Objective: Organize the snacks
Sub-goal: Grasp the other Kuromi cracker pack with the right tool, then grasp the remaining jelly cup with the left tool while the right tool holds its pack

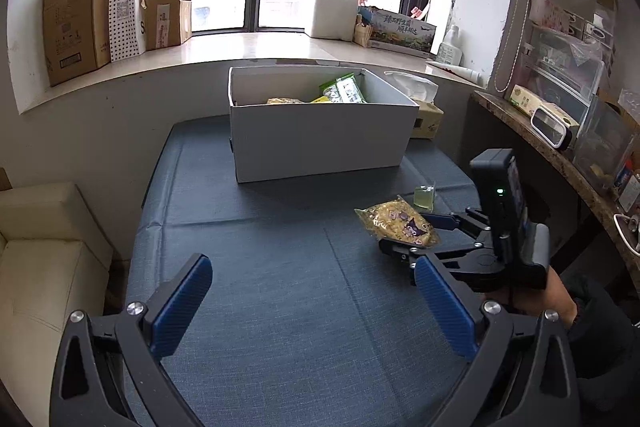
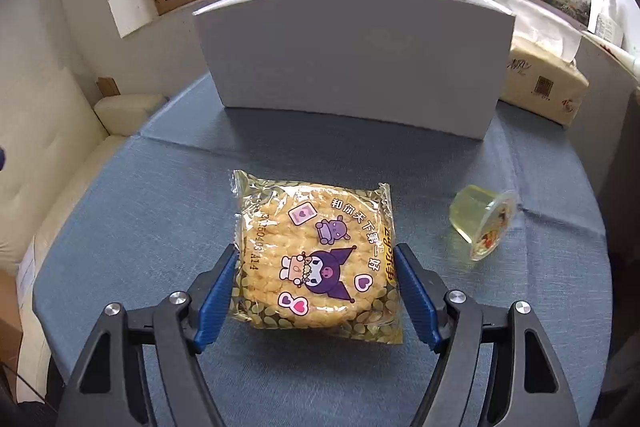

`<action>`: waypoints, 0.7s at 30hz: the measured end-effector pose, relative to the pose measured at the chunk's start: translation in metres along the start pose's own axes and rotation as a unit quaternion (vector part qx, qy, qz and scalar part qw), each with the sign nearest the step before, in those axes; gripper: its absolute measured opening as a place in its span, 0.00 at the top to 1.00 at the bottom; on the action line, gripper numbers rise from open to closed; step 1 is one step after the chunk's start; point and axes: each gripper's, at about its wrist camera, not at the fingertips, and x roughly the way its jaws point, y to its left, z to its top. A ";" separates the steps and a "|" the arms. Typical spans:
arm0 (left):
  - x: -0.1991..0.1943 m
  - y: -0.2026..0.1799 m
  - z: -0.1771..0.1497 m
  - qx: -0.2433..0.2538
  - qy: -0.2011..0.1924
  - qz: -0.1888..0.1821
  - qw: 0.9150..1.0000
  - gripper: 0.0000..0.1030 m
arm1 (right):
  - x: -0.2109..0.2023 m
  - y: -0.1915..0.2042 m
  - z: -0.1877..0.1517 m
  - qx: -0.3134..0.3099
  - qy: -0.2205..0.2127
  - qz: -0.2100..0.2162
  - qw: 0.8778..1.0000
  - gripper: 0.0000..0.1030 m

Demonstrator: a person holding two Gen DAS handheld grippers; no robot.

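A yellow snack packet with a purple cartoon figure (image 2: pixel 316 259) lies on the blue tablecloth (image 2: pixel 160 219). My right gripper (image 2: pixel 316 267) is around its near half, blue pads touching both side edges. The packet (image 1: pixel 396 221) and right gripper (image 1: pixel 416 235) also show in the left wrist view. A clear jelly cup (image 2: pixel 482 221) lies on its side to the right of the packet; it also shows in the left wrist view (image 1: pixel 425 195). A white open box (image 1: pixel 320 131) holding several snack packets stands at the back of the table. My left gripper (image 1: pixel 312 279) is open and empty over the cloth.
A tissue box (image 2: pixel 540 83) stands right of the white box. Cardboard boxes and bags (image 1: pixel 100 19) sit on the windowsill. A cream sofa (image 1: pixel 40 247) is left of the table. A cluttered shelf (image 1: pixel 560 115) runs along the right.
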 end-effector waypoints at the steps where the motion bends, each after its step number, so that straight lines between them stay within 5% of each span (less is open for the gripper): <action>1: 0.006 -0.005 0.003 0.008 0.004 -0.003 1.000 0.00 | -0.013 -0.003 -0.003 0.000 -0.010 -0.001 1.000 0.23; 12: 0.113 -0.099 0.055 0.103 0.056 -0.055 0.992 0.00 | -0.135 -0.084 -0.039 0.101 -0.075 -0.049 0.991 0.23; 21: 0.222 -0.156 0.064 0.147 0.109 -0.044 0.982 0.00 | -0.161 -0.117 -0.075 0.158 -0.090 -0.065 0.981 0.23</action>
